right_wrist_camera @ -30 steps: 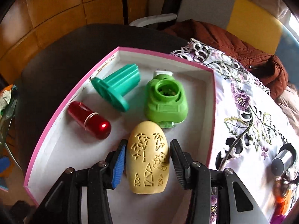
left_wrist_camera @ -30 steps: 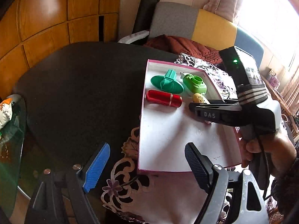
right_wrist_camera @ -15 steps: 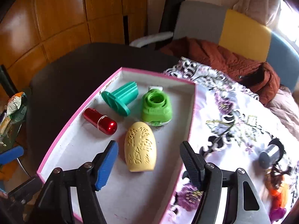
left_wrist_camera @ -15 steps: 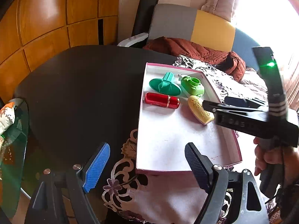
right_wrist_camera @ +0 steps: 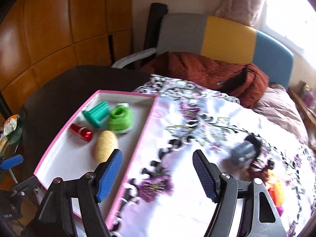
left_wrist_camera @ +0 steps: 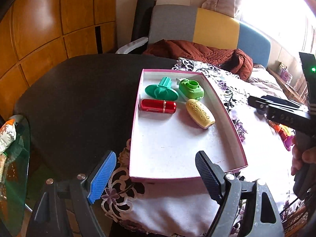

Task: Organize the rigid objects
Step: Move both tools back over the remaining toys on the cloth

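A pink-rimmed white tray (left_wrist_camera: 136,118) (right_wrist_camera: 51,152) holds a teal flanged piece (left_wrist_camera: 161,91) (right_wrist_camera: 96,114), a green block (left_wrist_camera: 191,88) (right_wrist_camera: 119,121), a red cylinder (left_wrist_camera: 158,106) (right_wrist_camera: 81,132) and a yellow egg-shaped piece (left_wrist_camera: 200,113) (right_wrist_camera: 105,146), which lies free. My left gripper (left_wrist_camera: 156,158) hangs open over the tray's near edge, holding nothing. My right gripper (right_wrist_camera: 158,158) (left_wrist_camera: 258,103) is over the flowered cloth to the right of the tray. Its jaws are opening and nothing is between them. A blurred grey cylinder (right_wrist_camera: 243,152) lies on the cloth ahead of it to the right.
The tray sits half on a dark round table (left_wrist_camera: 79,98) and half on the flowered cloth (right_wrist_camera: 197,118). Orange and pink items (right_wrist_camera: 276,189) lie at the cloth's right. A brown jacket (left_wrist_camera: 197,51) lies on the chair behind. A glass side table with a snack packet (left_wrist_camera: 7,136) stands at the left.
The right gripper opened and let go of the yellow piece, then rose, drew back and swung right over the cloth. The left gripper pulled back slightly from the tray.
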`<state>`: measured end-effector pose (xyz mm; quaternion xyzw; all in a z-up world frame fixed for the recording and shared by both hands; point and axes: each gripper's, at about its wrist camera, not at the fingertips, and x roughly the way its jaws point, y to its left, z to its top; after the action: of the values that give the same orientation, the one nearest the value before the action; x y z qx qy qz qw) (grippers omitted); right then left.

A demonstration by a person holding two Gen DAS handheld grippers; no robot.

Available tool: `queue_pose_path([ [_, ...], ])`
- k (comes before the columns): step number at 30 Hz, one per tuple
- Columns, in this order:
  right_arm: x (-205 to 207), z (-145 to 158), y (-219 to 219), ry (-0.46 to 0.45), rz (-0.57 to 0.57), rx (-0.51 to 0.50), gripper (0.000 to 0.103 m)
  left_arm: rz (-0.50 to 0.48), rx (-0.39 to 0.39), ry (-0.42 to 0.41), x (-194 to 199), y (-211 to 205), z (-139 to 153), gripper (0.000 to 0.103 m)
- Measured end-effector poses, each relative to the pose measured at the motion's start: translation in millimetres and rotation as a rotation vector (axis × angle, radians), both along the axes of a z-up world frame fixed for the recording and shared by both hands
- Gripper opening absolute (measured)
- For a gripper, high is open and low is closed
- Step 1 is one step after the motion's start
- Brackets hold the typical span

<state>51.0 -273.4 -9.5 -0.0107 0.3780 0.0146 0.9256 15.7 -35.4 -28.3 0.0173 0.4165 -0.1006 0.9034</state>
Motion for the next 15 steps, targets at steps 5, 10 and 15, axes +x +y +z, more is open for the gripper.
queue_pose_path([
  [5, -12, 6, -41, -0.012, -0.087, -0.023, 0.076, -0.024, 0.013, 0.0, -2, -9, 1, 0.084],
  [10, -28, 15, -93, -0.038, -0.199, -0.047, 0.081, -0.059, 0.002, -0.001, -4, -18, 3, 0.084],
  [15, -48, 22, -159, -0.095, -0.383, -0.062, 0.084, -0.119, -0.047, 0.024, 0, -31, 8, 0.084],
])
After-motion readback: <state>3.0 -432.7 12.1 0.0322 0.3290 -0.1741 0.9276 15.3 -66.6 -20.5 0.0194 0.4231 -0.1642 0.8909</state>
